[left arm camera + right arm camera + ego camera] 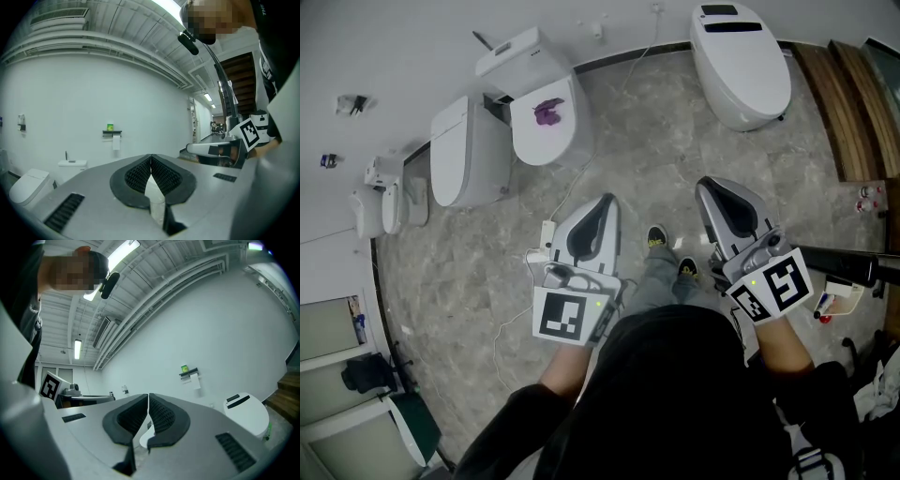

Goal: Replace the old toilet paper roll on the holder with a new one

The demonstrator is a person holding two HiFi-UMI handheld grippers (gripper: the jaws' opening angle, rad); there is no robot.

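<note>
Both grippers empty. left gripper (151, 156) jaws pinched together, right gripper (148, 395) same. toilet paper roll (116, 141) hangs on wall holder (112, 132) across room, well apart from fingertips, small green item (110, 127) sitting on top.

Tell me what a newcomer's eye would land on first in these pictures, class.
The left hand-held gripper and right hand-held gripper, both shut and empty, fill the head view's middle. Beyond them a purple patch marks a white toilet lid. Far off, a paper roll hangs under a small shelf.
</note>
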